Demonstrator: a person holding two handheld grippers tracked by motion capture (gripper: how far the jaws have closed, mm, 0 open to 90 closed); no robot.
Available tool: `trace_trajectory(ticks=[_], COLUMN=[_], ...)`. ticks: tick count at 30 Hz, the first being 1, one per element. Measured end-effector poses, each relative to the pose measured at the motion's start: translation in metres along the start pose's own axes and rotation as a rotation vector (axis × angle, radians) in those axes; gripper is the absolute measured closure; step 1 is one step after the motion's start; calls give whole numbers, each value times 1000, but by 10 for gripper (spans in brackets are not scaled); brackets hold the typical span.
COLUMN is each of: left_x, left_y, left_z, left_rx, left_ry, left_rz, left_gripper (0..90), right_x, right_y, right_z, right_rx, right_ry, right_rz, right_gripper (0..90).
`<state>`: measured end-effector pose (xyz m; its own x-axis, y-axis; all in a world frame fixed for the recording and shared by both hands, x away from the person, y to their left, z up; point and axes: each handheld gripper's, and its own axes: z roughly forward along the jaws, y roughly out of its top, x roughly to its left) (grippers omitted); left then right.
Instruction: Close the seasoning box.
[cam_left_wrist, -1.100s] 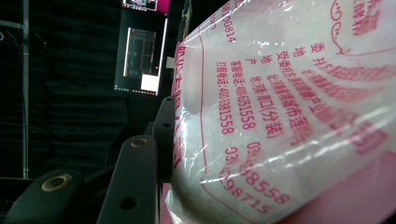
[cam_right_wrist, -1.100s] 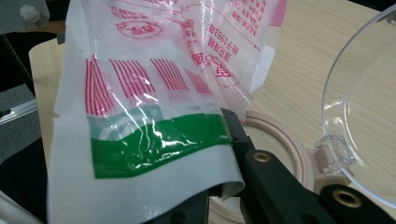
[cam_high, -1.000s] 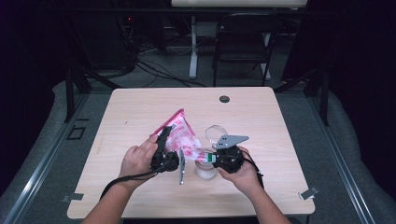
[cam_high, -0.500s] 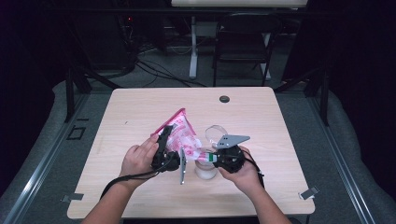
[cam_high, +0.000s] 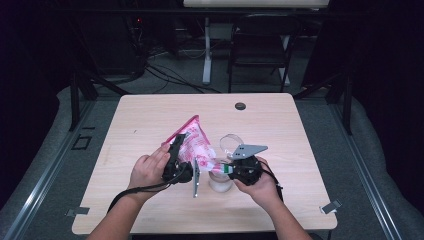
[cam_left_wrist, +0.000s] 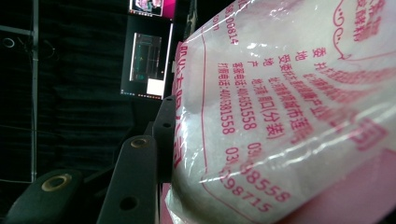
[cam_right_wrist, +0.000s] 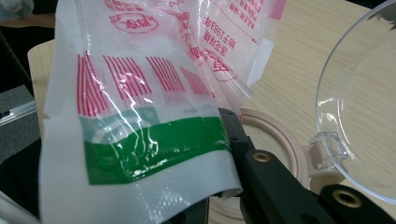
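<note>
The left hand-held gripper (cam_high: 176, 162) is clamping the pink-printed bag (cam_high: 192, 141), slanting its length down toward the open container (cam_high: 220, 178) on the desk (cam_high: 280, 130), while the right hand-held gripper (cam_high: 225, 169) is pinching shut on the bag's lower corner above that container.

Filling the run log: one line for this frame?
left tool: shut on bag | right tool: shut on bag corner | bag: tilted over jar | lid: open
</note>
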<state>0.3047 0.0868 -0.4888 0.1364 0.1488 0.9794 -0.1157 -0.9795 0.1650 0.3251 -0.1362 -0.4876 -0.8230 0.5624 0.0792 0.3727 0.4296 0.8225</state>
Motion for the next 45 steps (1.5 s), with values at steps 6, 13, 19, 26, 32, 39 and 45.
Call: trace_trajectory(ticks=[6,13,19,26,32,39,45], left_x=[1,1,1,0,-1,-2,-1], left_y=[0,0,1,2,4,4,4], left_z=[-1,-1,-1,-1,-2,-2,-2], left_rx=[-1,-8,-5,-16,-18,-19,-21], left_ry=[7,10,14,23,37,35,36], left_rz=[0,-4,-3,5,19,19,21], left_gripper=[622,622,622,622,623,623,623], right_x=[0,0,0,-1,-2,-2,-2], right_y=[0,0,0,-1,-1,-2,-2], right_z=[0,0,0,-1,-1,0,0], right_rx=[2,3,2,3,8,14,15], right_ry=[2,0,-2,-4,-5,-8,-10], right_rz=[-2,-3,-1,1,5,3,1], right_gripper=[900,900,900,900,900,900,900])
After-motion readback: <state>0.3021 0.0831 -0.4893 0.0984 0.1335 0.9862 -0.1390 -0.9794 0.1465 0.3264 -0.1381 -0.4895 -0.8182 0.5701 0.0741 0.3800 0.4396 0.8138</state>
